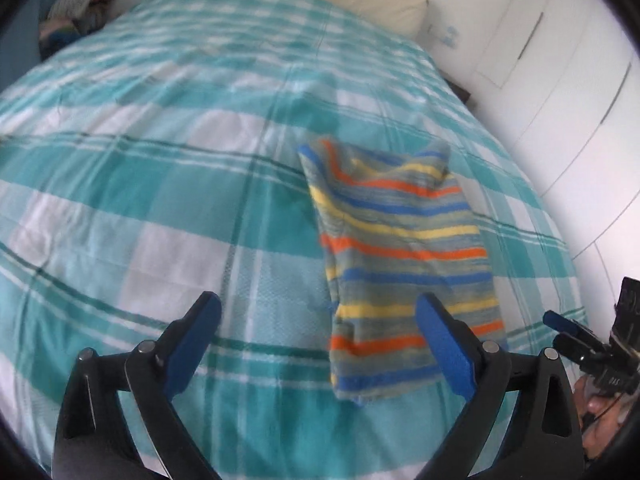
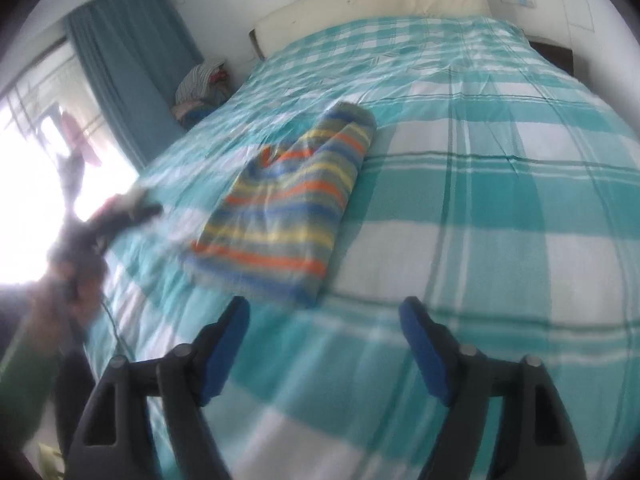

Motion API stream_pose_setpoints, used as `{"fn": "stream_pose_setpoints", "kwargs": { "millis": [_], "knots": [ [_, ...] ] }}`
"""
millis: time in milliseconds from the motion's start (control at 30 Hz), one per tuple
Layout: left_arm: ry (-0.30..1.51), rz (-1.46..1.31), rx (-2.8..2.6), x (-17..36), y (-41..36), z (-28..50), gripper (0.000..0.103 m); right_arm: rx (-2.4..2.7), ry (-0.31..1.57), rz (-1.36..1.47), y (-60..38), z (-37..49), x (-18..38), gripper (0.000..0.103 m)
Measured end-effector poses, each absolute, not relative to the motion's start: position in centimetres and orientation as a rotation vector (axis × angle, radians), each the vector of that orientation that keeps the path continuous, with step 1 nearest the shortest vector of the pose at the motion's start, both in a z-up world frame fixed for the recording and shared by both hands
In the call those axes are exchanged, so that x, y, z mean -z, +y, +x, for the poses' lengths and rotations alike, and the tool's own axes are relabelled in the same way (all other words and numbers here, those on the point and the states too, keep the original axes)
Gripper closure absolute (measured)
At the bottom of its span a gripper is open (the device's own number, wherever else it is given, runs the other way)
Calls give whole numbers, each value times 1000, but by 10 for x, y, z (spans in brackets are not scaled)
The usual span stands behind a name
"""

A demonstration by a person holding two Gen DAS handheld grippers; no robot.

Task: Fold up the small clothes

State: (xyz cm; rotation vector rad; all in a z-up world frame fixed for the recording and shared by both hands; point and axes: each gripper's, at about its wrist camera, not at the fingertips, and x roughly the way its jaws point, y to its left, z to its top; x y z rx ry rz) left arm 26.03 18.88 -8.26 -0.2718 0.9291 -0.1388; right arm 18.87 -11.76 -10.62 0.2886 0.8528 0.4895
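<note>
The striped garment (image 1: 404, 256) lies folded on the checked bedspread (image 1: 160, 200), its long axis running away from both hands. The left gripper (image 1: 320, 340) (nearer, one finger overlapping its near edge) and right gripper (image 2: 326, 344) both gape empty.

The left black two-finger claw with blue pads (image 1: 318, 330) tilts downward with its jaws spread wide and nothing between the pads. The right black, blue-padded claw (image 2: 324, 334) tilts down too, jaws apart and empty. A blurred hand (image 2: 74, 280) in a green sleeve (image 2: 24, 368) grips the left claw's handle.
</note>
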Motion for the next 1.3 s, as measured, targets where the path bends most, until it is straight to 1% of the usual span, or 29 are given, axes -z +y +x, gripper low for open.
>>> {"fn": "stream_pose_setpoints", "kwargs": {
  "millis": [67,200,233,267,300,333,367,400,433,500,633,700,733,767,800,833,867,900,933,1033,1067,1133,1200,1233,1300],
  "knots": [
    [972,-297,159,102,186,287,5,-509,879,361,-113,226,110,22],
    [1021,-347,237,120,174,326,8,-531,981,505,-96,308,138,22],
    [1036,-380,273,124,170,334,10,-552,1014,553,-90,324,148,24],
    [1053,-405,308,128,165,340,16,-572,1038,586,-82,336,158,28],
    [1073,-406,329,132,159,346,25,-595,1057,574,-69,343,165,45],
    [1091,-380,327,136,153,350,63,-583,1069,507,-57,345,166,62],
    [1112,-356,328,140,147,353,81,-554,1063,396,-42,342,162,67],
    [1106,-353,326,139,145,353,84,-531,1038,289,-28,335,155,73],
    [1090,-343,322,134,142,349,87,-523,1005,234,-21,328,146,76],
    [1046,-311,328,116,138,339,88,-549,929,188,-13,313,122,77],
    [933,-267,341,60,136,324,88,-604,786,162,-7,297,66,77],
    [891,-249,339,35,137,323,87,-614,741,174,-9,300,45,77],
    [875,-241,334,27,136,325,84,-610,726,186,-11,303,37,77],
    [873,-234,324,25,140,327,71,-601,722,195,-13,304,36,77],
    [887,-222,301,28,142,330,57,-575,730,206,-18,309,38,73],
    [910,-187,249,37,141,334,25,-549,750,206,-23,315,43,61],
    [921,-137,172,46,141,329,12,-493,789,188,-29,320,53,49],
    [917,-78,91,56,140,324,12,-419,831,158,-36,320,66,19],
    [911,-9,24,66,140,312,12,-367,852,135,-47,317,74,8],
    [865,148,-78,76,134,271,12,-298,834,64,-77,285,85,8],
    [835,179,-100,74,133,256,10,-282,813,33,-82,270,82,8],
    [782,219,-140,62,125,227,5,-270,765,-24,-88,240,69,8],
    [734,225,-145,42,116,201,4,-279,719,-55,-88,208,50,6],
    [723,216,-162,30,113,186,1,-284,707,-63,-86,195,41,4],
    [715,168,-184,11,110,163,1,-281,691,-74,-81,166,23,2]
  ]
}}
